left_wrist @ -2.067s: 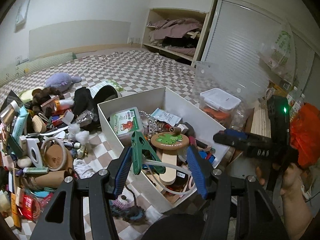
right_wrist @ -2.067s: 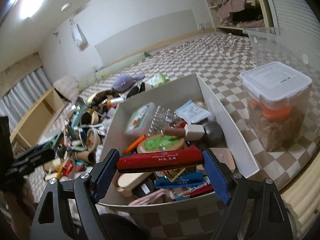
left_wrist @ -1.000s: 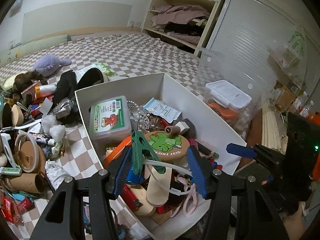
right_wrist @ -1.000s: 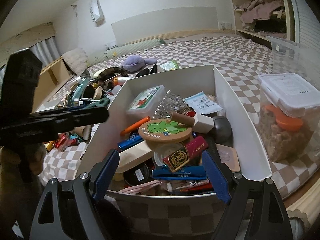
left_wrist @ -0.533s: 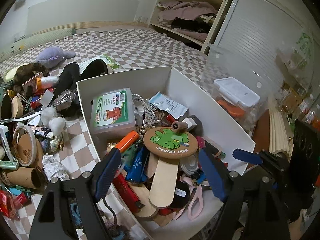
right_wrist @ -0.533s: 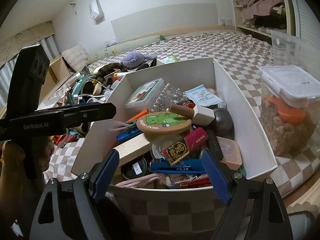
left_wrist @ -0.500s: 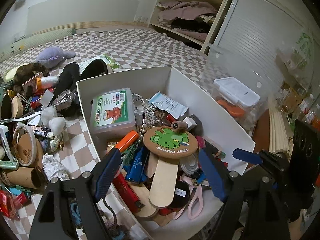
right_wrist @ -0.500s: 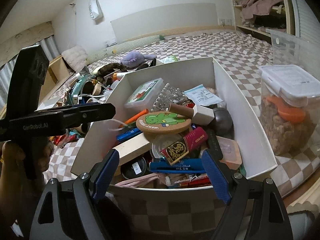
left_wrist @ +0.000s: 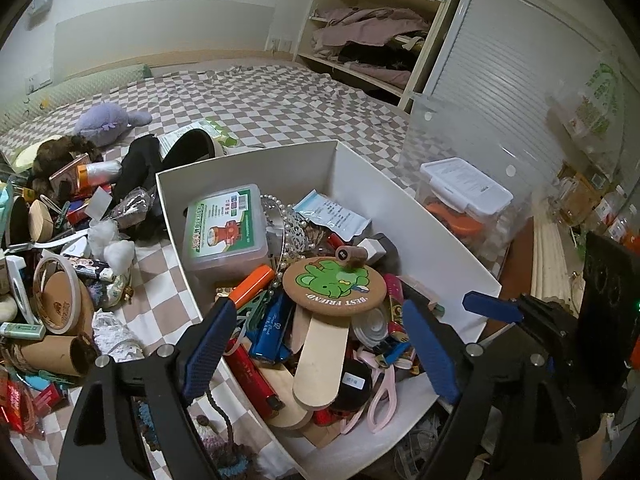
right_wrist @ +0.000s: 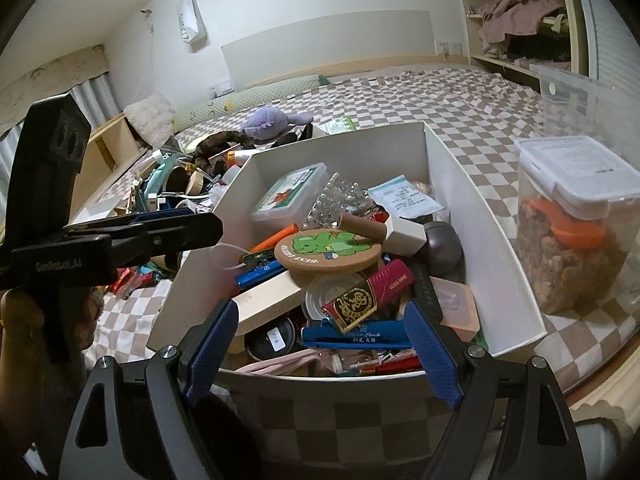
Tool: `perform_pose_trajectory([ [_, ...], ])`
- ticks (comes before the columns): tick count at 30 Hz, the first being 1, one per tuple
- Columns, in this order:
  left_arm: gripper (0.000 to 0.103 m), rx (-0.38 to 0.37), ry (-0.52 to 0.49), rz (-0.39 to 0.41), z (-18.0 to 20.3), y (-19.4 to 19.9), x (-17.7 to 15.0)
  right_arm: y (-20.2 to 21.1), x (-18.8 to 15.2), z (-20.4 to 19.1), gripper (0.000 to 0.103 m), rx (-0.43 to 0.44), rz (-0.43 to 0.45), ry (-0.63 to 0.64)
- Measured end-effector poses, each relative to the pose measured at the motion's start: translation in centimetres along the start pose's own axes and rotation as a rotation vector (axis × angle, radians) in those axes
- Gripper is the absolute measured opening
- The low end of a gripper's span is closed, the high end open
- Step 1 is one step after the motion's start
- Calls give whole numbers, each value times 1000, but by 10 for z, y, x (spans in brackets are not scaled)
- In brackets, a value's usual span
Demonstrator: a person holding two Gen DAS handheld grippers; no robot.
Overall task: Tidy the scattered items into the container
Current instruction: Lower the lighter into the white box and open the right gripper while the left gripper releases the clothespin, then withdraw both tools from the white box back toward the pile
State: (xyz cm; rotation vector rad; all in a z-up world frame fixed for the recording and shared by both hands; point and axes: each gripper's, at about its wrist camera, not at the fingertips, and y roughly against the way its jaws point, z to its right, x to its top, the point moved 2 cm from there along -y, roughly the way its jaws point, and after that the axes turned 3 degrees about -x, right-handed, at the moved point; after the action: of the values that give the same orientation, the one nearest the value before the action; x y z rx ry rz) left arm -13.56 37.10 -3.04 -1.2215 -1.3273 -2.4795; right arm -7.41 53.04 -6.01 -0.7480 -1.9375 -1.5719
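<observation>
Now that your left tool (left_wrist: 316, 340) has dropped the green clip (left_wrist: 252, 306) into the white box (left_wrist: 420, 216), both tools gape empty; clutter (left_wrist: 60, 264) still litters the bed beside it.

Left gripper (left_wrist: 320, 344), jaws spread and empty, above a full white container (left_wrist: 432, 236); scattered items (left_wrist: 60, 260) lie beside it on the checked bed.
</observation>
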Motion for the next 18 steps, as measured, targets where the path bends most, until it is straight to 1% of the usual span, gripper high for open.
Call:
perform_pose_trajectory([
  [1, 95, 0, -1, 4, 0, 2, 0, 1, 0, -1, 85, -2, 3, 1],
  [2, 97, -2, 0, 10, 1, 4, 1, 3, 1, -1, 85, -4, 6, 3],
  [6, 98, -9, -4, 27, 4, 12, 2, 8, 3, -3, 86, -17, 18, 11],
  [7, 100, -10, -6, 30, 4, 14, 2, 8, 4, -4, 89, -21, 21, 12],
  [8, 101, -9, -6, 33, 4, 16, 2, 9, 4, -4, 95, -25, 23, 13],
  [9, 102, -9, -6, 36, 4, 19, 2, 10, 5, -5, 96, -28, 27, 15],
  [14, 102, -9, -4, 52, 5, 29, 2, 15, 7, -9, 96, -37, 40, 25],
  [18, 102, 9, -12, 63, 4, 37, 0, 17, 10, -13, 96, -47, 45, 36],
])
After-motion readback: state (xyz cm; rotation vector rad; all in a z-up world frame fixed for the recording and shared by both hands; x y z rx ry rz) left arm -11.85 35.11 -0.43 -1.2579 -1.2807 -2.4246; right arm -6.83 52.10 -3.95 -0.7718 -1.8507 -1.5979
